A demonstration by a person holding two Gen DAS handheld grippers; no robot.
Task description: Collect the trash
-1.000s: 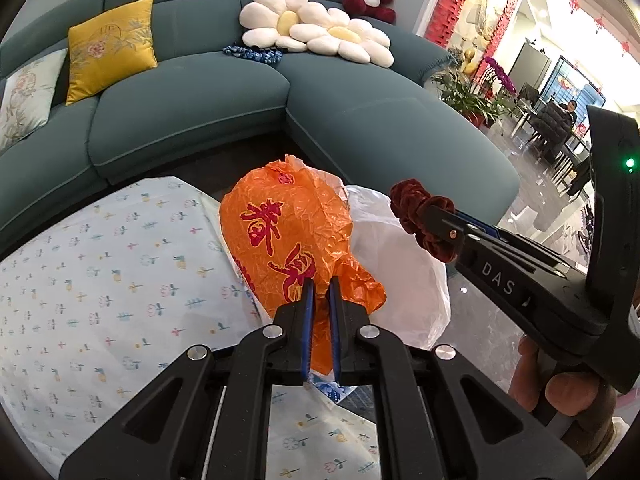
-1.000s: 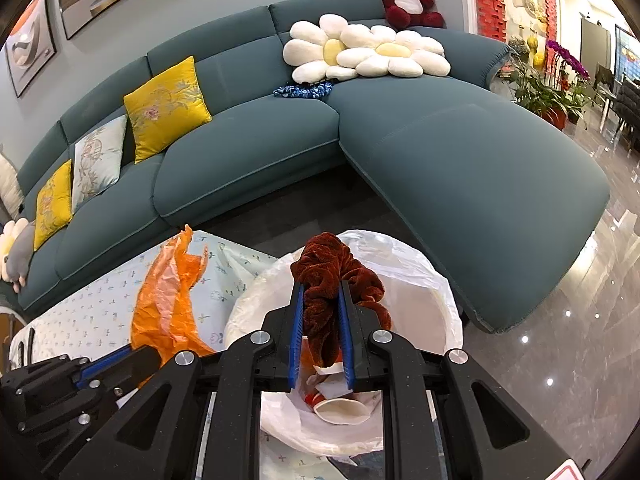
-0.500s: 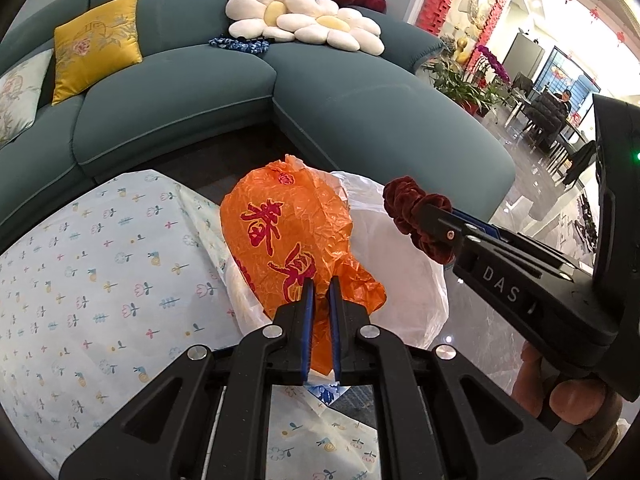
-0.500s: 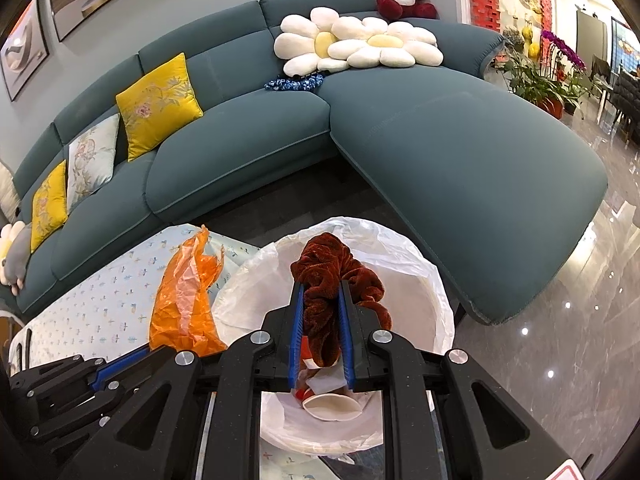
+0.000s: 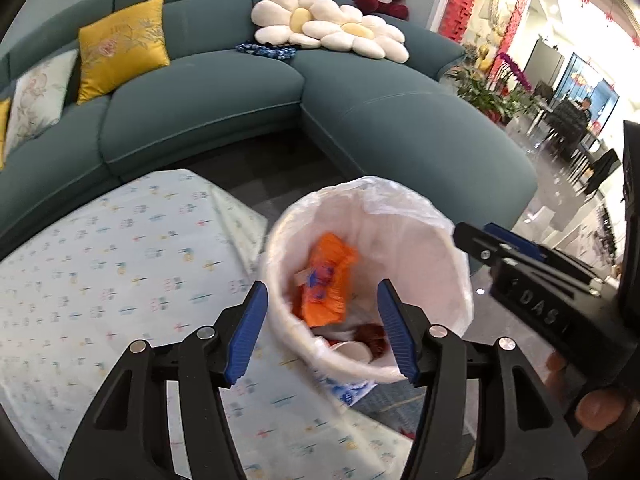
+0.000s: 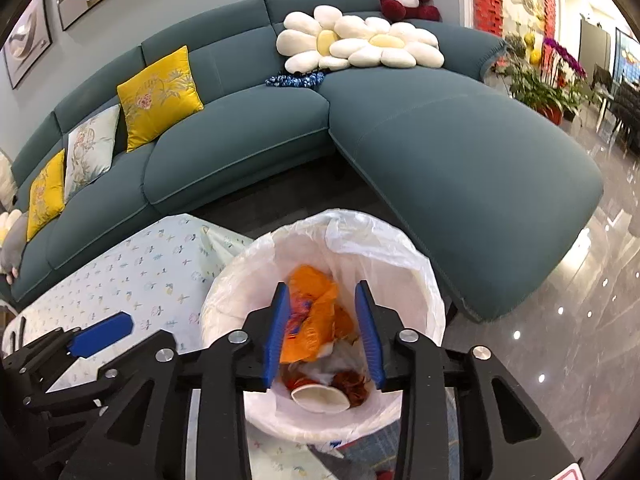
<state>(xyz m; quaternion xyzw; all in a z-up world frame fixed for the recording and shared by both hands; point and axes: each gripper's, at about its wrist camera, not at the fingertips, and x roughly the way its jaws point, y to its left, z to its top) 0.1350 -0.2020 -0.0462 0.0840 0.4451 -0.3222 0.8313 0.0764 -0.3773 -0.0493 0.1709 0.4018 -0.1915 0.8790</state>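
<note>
A white-lined trash bin [image 5: 452, 264] [image 6: 424, 280] stands beside the table. Inside it lie the orange plastic bag [image 5: 326, 280] [image 6: 316, 312], a dark red scrunchie [image 5: 370, 336] [image 6: 352, 386] and a white paper cup [image 6: 320, 398]. My left gripper [image 5: 320, 328] hovers over the bin, its jaws opening with nothing between them. My right gripper [image 6: 324, 334] hangs over the bin too, jaws opening and empty. The right gripper's fingers [image 5: 512, 244] show at the right of the left wrist view.
A table with a flower-print cloth [image 5: 120, 272] [image 6: 140, 276] lies left of the bin. A teal corner sofa [image 5: 400, 128] [image 6: 440, 140] with cushions stands behind. Glossy floor [image 6: 560, 340] spreads to the right. A hand [image 5: 600, 408] holds the right gripper.
Both grippers opened. The orange bag dropped from the left one and the red scrunchie from the right one; both now lie inside the bin.
</note>
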